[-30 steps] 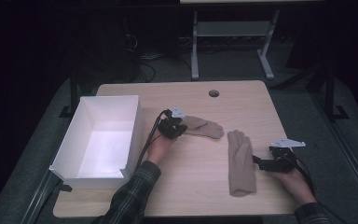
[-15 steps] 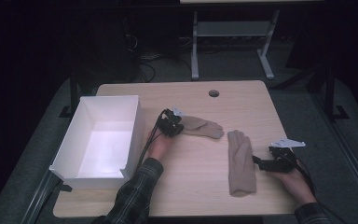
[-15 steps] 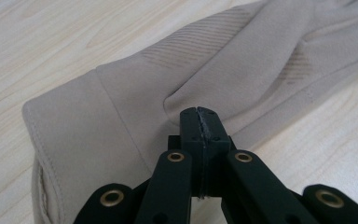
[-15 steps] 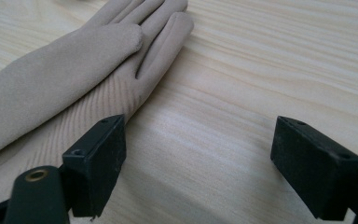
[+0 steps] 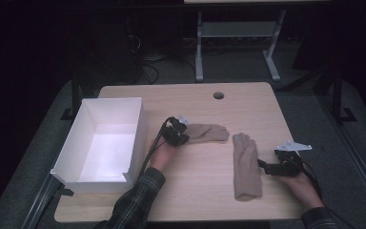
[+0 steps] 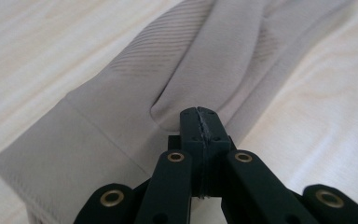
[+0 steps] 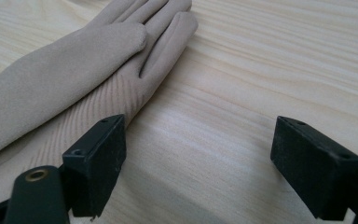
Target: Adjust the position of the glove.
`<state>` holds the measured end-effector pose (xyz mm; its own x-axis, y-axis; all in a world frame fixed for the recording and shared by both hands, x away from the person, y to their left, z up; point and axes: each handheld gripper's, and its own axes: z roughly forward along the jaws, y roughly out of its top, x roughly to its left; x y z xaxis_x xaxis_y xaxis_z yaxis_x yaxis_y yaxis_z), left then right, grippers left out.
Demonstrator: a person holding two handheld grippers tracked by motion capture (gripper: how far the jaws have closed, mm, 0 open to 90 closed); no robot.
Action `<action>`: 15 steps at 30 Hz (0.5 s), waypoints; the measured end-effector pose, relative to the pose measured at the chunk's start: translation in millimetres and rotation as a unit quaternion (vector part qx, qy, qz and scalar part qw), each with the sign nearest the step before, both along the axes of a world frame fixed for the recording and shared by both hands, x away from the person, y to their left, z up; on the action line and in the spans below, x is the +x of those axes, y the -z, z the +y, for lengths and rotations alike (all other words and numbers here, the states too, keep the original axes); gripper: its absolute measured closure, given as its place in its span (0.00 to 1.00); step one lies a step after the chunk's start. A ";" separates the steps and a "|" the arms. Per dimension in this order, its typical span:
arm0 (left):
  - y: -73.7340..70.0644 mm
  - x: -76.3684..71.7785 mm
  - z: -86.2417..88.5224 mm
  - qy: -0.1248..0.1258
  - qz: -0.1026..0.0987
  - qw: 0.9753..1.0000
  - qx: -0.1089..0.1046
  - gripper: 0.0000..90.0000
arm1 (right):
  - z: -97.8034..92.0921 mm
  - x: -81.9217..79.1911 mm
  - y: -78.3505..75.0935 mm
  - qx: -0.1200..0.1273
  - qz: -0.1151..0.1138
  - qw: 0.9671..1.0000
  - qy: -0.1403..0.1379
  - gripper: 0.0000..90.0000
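- Fabric is pinched between the shut jaws of the left hand-held gripper (image 5: 180, 134), which grips a fold near the cuff of the beige, soft knit glove lying crosswise (image 5: 209, 132) at the middle of the pale wooden counter (image 5: 248, 100).
- Lifting it well, I judge, means raising straight up until the limp fingers clear the wood, then carrying it toward the counter's left edge, high enough to pass the wall of the open white rectangular box (image 5: 136, 125) standing there.
- The hold looks thin: only a ridge of cloth sits in the jaws, so a slow, steady lift should keep it from slipping.
- The right hand-held gripper (image 5: 263, 165) rests near the counter's right front part, jaws spread wide and empty, just beside the second beige glove lying lengthwise (image 5: 245, 164).
- That glove lies flat, fingers pointing toward the far edge, with fine ribbing showing along its side (image 7: 116, 93).
- Both gloves look matte and smooth; they lie near each other without touching.
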<state>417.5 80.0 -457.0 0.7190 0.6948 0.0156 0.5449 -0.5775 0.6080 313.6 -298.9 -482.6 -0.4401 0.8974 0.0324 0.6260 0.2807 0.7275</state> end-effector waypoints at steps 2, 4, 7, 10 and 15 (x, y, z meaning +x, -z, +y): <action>-0.1 -4.6 -0.3 0.003 0.009 1.000 -0.007 0.99 | 0.0 0.0 0.0 0.000 0.000 1.000 0.000 0.20; -0.4 -9.3 0.0 0.010 0.015 1.000 -0.010 1.00 | 0.0 0.0 0.0 -0.001 0.000 1.000 -0.002 0.20; -1.5 -16.2 0.7 0.024 0.026 0.999 -0.010 1.00 | -0.1 0.0 0.0 -0.001 -0.001 1.000 -0.002 0.20; -1.4 -20.9 0.5 0.032 0.031 0.999 -0.015 1.00 | 0.0 0.0 0.0 -0.001 -0.001 1.000 -0.002 0.20; -0.5 -36.6 -0.3 0.056 0.043 0.997 -0.031 0.99 | 0.0 0.0 0.0 -0.001 0.000 1.000 -0.002 0.20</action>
